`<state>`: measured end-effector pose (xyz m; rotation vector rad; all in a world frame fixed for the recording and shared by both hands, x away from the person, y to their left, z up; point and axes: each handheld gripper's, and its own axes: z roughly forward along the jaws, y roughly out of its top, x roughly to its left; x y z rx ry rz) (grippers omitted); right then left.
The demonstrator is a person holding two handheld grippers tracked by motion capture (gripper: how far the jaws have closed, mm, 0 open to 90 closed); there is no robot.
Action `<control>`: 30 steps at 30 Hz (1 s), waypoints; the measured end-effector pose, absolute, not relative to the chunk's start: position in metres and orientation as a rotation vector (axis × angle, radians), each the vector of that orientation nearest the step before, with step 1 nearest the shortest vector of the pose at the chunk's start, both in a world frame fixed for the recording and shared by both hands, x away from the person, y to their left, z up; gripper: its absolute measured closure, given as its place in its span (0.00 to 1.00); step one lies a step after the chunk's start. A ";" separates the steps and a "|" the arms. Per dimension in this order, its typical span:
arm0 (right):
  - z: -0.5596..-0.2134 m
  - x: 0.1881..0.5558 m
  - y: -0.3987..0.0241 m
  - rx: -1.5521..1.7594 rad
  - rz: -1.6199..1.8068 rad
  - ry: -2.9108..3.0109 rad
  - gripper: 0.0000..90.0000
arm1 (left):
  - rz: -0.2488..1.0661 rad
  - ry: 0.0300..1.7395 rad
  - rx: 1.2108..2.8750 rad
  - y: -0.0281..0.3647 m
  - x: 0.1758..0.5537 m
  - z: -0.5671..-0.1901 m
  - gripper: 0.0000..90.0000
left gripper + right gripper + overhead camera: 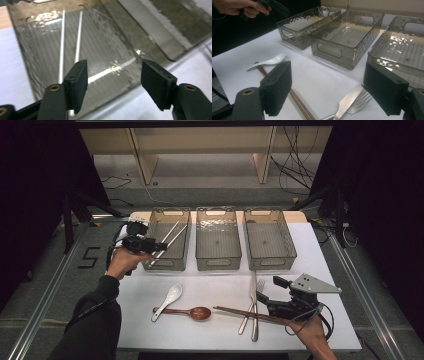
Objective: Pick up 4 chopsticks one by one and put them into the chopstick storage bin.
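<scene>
Above the left bin's near rim, left tool gapes over white chopsticks

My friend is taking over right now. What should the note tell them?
Left gripper: open, nothing held, by the left bin.
Right gripper: open, nothing held, over the fork and knife.
Done: the white chopsticks lie in the left bin.
Left, by the look of it: white spoon, wooden spoon, brown chopsticks, fork and knife wait on the table. The middle bin and right bin hold nothing.
</scene>
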<state>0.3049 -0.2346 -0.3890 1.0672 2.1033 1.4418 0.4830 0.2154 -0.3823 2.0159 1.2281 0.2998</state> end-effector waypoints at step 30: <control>-0.419 0.328 -0.241 0.982 0.914 2.545 0.40 | 0.266 0.992 1.996 0.189 0.395 -0.397 0.22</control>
